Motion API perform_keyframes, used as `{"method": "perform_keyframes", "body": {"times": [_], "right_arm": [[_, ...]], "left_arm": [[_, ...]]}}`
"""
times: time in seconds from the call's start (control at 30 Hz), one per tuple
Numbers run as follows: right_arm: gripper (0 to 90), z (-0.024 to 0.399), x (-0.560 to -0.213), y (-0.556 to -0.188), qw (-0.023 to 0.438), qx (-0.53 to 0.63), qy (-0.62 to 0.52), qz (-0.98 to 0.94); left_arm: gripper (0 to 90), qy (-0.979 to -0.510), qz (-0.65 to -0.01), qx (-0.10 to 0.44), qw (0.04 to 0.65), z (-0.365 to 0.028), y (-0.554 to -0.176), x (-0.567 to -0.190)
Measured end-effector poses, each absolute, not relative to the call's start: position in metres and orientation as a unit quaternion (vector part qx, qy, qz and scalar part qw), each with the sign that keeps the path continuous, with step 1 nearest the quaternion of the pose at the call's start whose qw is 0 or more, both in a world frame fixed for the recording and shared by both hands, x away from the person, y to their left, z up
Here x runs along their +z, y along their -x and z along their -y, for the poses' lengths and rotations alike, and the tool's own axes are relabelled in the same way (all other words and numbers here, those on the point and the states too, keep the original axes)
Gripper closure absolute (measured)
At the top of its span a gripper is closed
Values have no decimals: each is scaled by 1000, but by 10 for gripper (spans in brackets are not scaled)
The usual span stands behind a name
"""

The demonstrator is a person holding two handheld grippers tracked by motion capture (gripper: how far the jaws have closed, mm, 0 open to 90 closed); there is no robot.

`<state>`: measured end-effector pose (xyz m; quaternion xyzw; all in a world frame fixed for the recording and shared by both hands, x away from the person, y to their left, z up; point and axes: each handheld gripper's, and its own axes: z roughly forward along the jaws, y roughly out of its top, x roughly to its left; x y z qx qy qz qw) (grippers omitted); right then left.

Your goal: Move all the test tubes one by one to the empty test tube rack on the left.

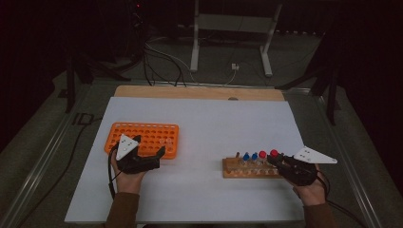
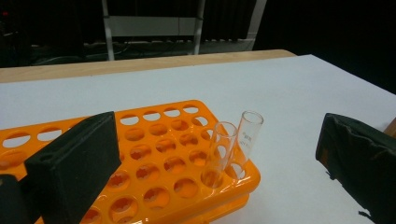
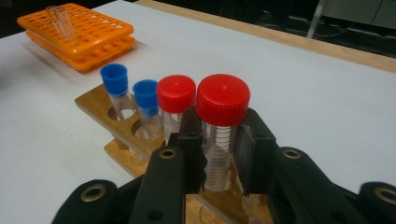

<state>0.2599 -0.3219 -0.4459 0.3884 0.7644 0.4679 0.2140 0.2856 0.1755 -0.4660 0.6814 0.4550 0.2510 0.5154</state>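
At about five o'clock on the white table sheet (image 1: 199,118), the right gripper (image 1: 280,160) has its jaws clamped on the nearest red-capped tube (image 3: 221,135), one pad pressed against each side of the clear, graduated barrel just under the cap. That tube stands upright in the wooden rack (image 1: 249,168), at the rack's end closest to this gripper. Behind it in the same row come a second red-capped tube (image 3: 175,100) just beside it, then two blue-capped tubes (image 3: 145,100), all upright in their holes.

At about seven o'clock the left gripper (image 1: 151,145) rests over the near edge of the orange rack (image 1: 142,137), its jaws spread wide with nothing between them; one black pad overhangs the rack's holes, the other sits off its side above the sheet. Two clear glass tubes (image 2: 233,149), uncapped, lean together in holes at the orange rack's corner.

Toward twelve o'clock, the wooden table edge (image 1: 199,92) shows past the sheet.
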Motion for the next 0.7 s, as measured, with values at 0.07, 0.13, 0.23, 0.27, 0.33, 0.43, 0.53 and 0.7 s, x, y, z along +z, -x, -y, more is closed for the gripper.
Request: {"method": "perform_keyframes", "body": {"times": [0.07, 0.13, 0.23, 0.27, 0.33, 0.43, 0.53, 0.7], "right_arm": [[745, 323, -443, -260, 213, 471, -390, -762], [745, 324, -439, -260, 213, 472, -391, -761], [745, 326, -432, -259, 216, 476, -392, -757], [746, 327, -429, -259, 217, 478, -392, -756], [746, 327, -424, -259, 220, 478, -393, -754], [746, 328, -418, -260, 221, 482, -394, -751], [746, 327, -412, -262, 222, 484, -394, -749], [746, 327, -402, -266, 227, 489, -393, -745]], "left_arm": [[4, -682, -455, 253, 514, -175, -286, -466], [4, -682, -455, 252, 515, -175, -285, -466], [5, -682, -455, 254, 513, -175, -285, -465], [4, -682, -455, 255, 513, -174, -285, -465], [4, -683, -454, 255, 513, -174, -284, -464], [5, -683, -453, 256, 512, -173, -284, -463], [4, -685, -451, 256, 511, -172, -284, -462], [5, -692, -447, 250, 508, -169, -284, -460]]}}
